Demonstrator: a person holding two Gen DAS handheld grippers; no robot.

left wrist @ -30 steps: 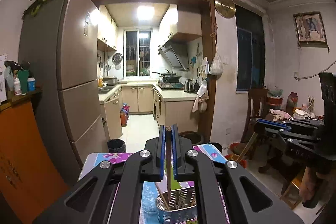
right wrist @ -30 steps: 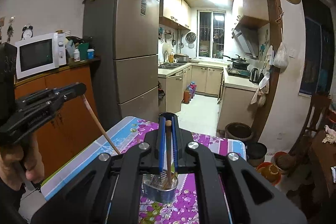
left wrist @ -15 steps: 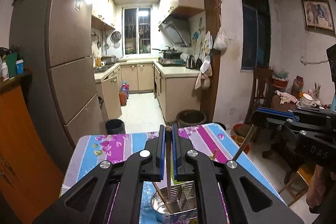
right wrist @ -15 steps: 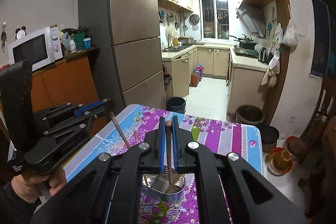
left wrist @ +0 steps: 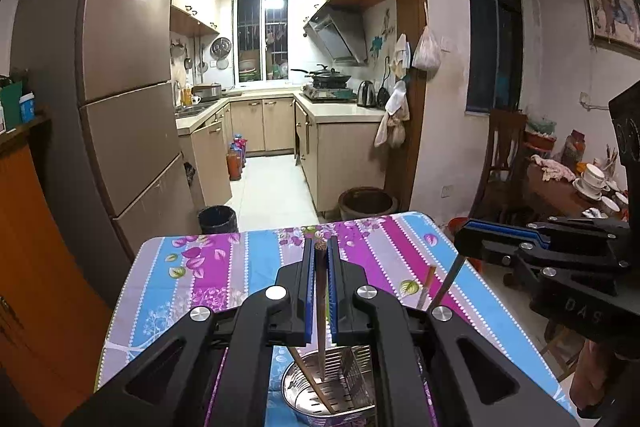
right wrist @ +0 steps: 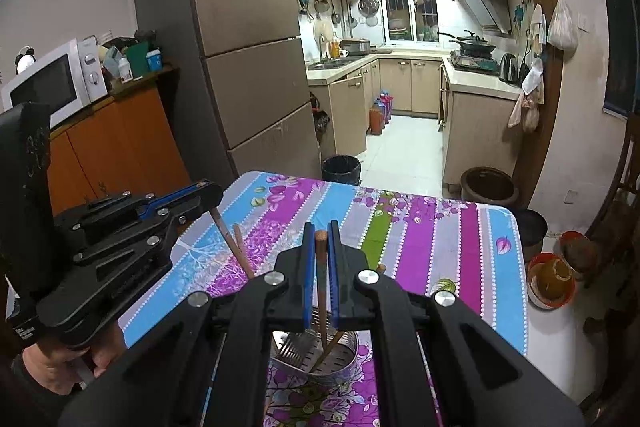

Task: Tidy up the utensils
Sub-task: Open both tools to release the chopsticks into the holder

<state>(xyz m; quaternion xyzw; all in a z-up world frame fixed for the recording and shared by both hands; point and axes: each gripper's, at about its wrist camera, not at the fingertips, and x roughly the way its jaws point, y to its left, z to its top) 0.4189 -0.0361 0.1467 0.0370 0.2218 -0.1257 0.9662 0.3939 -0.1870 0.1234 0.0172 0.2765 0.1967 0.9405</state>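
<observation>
My left gripper is shut on a brown chopstick whose lower end reaches into a perforated steel utensil holder on the table. Another chopstick leans inside the holder. My right gripper is shut on a second brown chopstick, its lower end in the same holder. The right gripper shows in the left wrist view, holding its stick slanted. The left gripper shows in the right wrist view with its stick slanted down.
The table has a floral striped cloth in purple, blue and grey. A fridge and an orange cabinet with a microwave stand to the left. The kitchen lies beyond, with a black bin and a brown pot on the floor.
Both grippers have tilted down and lowered toward the table, bringing the chopsticks' lower ends deeper into the steel holder. More of the tablecloth is in view now.
</observation>
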